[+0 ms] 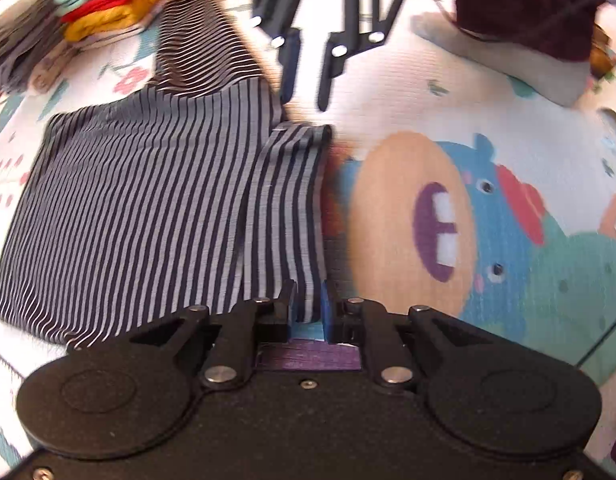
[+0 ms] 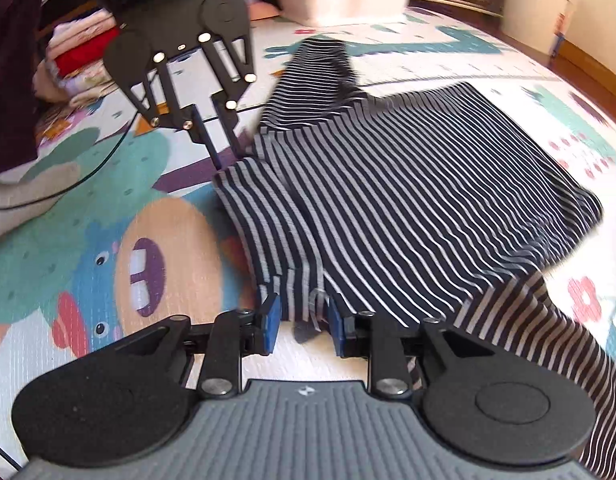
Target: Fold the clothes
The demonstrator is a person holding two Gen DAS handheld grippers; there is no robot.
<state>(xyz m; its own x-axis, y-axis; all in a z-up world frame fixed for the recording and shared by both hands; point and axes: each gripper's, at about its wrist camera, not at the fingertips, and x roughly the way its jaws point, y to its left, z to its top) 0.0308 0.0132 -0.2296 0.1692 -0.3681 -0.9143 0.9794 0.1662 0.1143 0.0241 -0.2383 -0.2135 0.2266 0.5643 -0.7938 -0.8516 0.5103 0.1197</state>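
Left gripper (image 1: 308, 300) pinching the shirt (image 1: 147, 208) edge, folding it over.
Right gripper (image 2: 301, 320) looking loosened around the hem; I'm keeping both level.

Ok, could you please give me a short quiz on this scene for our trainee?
1. True or false: the shirt is plain red.
2. What is pinched in the left gripper? A) a sock B) a striped fold of the shirt C) nothing
3. What does the shirt lie on?
Key: 1 false, it is striped dark and light. 2 B. 3 a cartoon play mat.
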